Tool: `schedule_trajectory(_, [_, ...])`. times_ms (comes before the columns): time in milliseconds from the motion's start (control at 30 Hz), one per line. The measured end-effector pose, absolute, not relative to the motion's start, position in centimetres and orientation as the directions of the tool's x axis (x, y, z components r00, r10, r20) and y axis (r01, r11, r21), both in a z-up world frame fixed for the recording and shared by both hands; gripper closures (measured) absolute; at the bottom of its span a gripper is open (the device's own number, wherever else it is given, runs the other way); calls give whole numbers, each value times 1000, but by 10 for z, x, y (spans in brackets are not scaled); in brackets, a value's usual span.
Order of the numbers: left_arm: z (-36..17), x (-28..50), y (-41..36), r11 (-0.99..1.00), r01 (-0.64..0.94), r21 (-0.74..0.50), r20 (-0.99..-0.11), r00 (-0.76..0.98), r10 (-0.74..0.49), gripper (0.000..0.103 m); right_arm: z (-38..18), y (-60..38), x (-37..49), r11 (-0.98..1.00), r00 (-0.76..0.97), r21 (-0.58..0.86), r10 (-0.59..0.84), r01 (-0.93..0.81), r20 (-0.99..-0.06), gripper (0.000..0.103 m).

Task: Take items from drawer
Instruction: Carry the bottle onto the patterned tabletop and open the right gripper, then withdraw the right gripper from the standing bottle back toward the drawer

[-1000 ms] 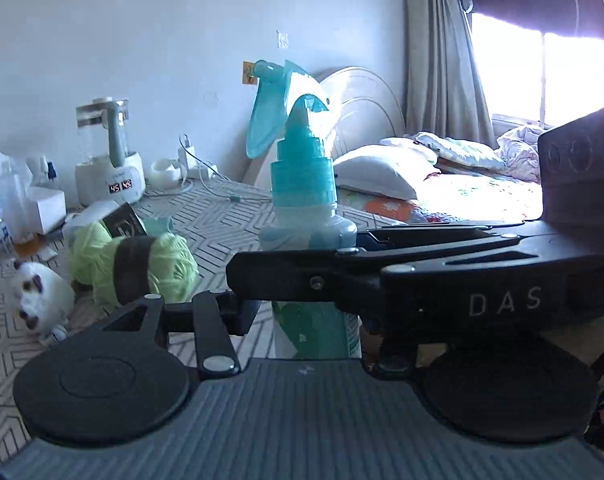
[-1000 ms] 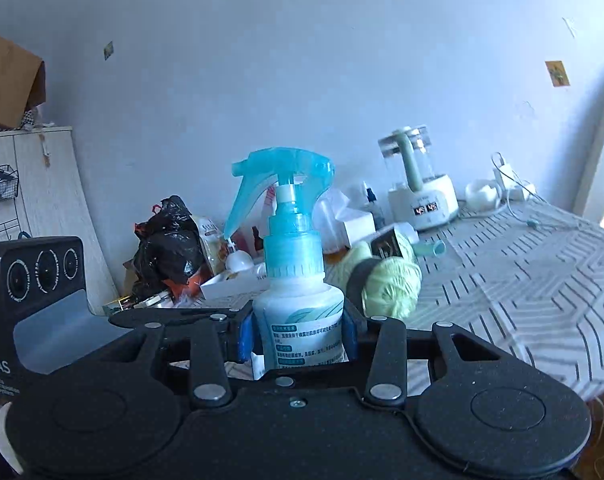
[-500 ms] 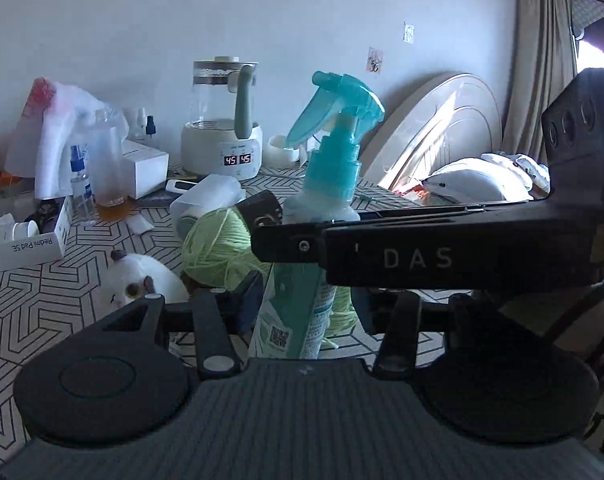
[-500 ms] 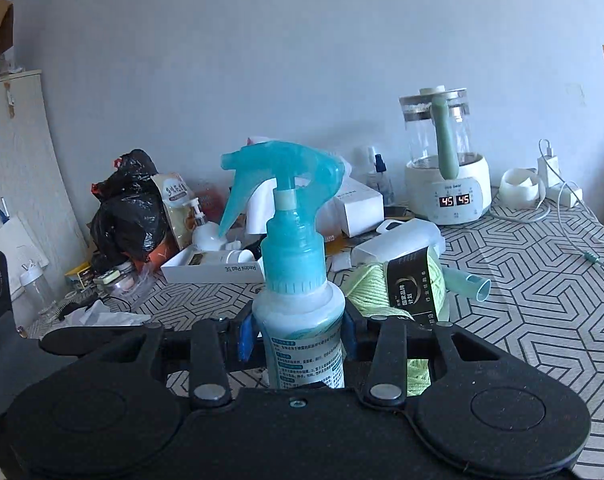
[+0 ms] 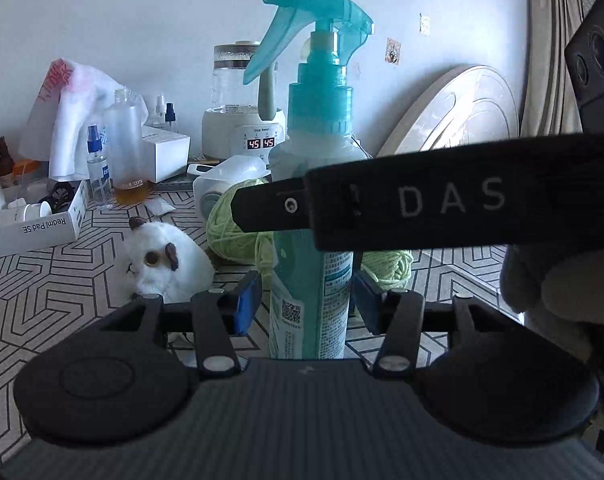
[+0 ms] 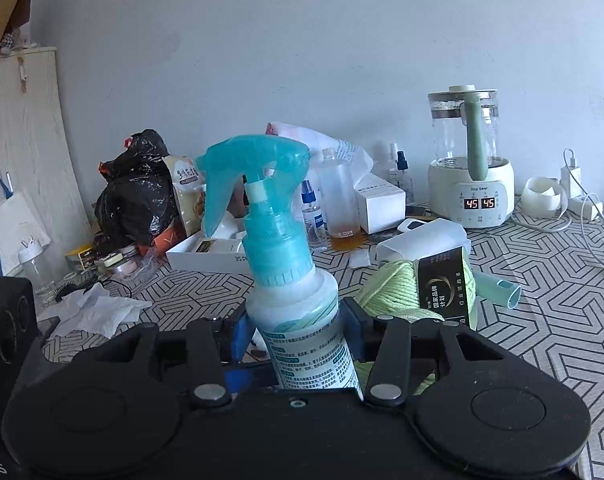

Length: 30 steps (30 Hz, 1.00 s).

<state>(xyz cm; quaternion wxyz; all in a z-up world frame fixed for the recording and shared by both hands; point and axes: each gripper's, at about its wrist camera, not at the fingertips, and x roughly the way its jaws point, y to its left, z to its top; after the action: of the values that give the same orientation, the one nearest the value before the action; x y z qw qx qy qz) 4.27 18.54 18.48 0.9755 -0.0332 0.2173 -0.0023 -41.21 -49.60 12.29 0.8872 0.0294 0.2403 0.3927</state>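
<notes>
A teal-topped spray bottle (image 6: 297, 300) stands upright between my right gripper's (image 6: 295, 338) blue pads, which press its white body; the gripper is shut on it. In the left wrist view the same bottle (image 5: 314, 208) sits between my left gripper's (image 5: 308, 304) blue pads with small gaps on both sides, so that gripper is open. The right gripper's black body (image 5: 442, 204) crosses in front of the bottle there. The bottle's base is hidden, so I cannot tell whether it rests on the patterned tabletop (image 6: 542, 320). No drawer is in view.
Behind the bottle lie light green yarn (image 6: 406, 292), a white plush toy (image 5: 161, 260), a white plastic case (image 6: 422, 240), a kettle reading 45 (image 6: 470, 168), small bottles (image 6: 342, 204), a white tablet box (image 5: 29, 228), a black bag (image 6: 133, 192) and crumpled tissue (image 6: 97, 312).
Both grippers and the bottle swung left, from facing the bed and window to facing the cluttered table. The bottle now stands upright between the left pads.
</notes>
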Motion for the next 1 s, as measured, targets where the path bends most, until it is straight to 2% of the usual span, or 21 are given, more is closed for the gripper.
schedule_trajectory(67, [185, 43, 185, 998, -7, -65, -427, 904, -22, 53, 125, -498, -415, 696, 587, 230, 706, -680, -396, 49])
schedule_trajectory(133, [185, 43, 184, 997, -13, -73, -433, 901, -20, 53, 128, -504, -415, 695, 590, 256, 711, -672, -383, 40])
schedule_trajectory(200, [185, 42, 185, 995, -28, -99, -447, 894, -19, 50, 130, -510, -417, 684, 575, 297, 725, -666, -380, 25])
schedule_trajectory(267, [185, 40, 185, 993, -54, -106, -465, 886, -2, 30, 132, -514, -423, 685, 586, 296, 726, -666, -361, 25])
schedule_trajectory(333, [185, 38, 183, 992, -81, -97, -481, 877, 25, 19, 133, -518, -429, 690, 598, 292, 722, -662, -348, 22])
schedule_trajectory(400, [188, 29, 178, 991, -115, -72, -481, 874, 66, 13, 133, -523, -435, 702, 617, 292, 711, -649, -337, 22])
schedule_trajectory(467, [192, 17, 173, 989, -135, -55, -463, 881, 94, 1, 133, -528, -447, 709, 638, 293, 705, -642, -310, 21])
schedule_trajectory(633, [208, -11, 152, 988, -157, 9, -405, 902, 147, 0, 137, -531, -482, 700, 648, 260, 714, -665, -266, 19])
schedule_trajectory(767, [212, -25, 139, 991, -130, 14, -433, 893, 123, 0, 140, -544, -513, 711, 678, 233, 703, -663, -216, 18])
schedule_trajectory(867, [213, -38, 121, 993, -107, 55, -455, 882, 120, 0, 135, -555, -536, 745, 718, 150, 666, -650, -200, 15])
schedule_trajectory(1000, [206, -50, 94, 994, -30, 104, -463, 883, 75, 0, 125, -583, -555, 751, 721, 205, 660, -627, -213, 14])
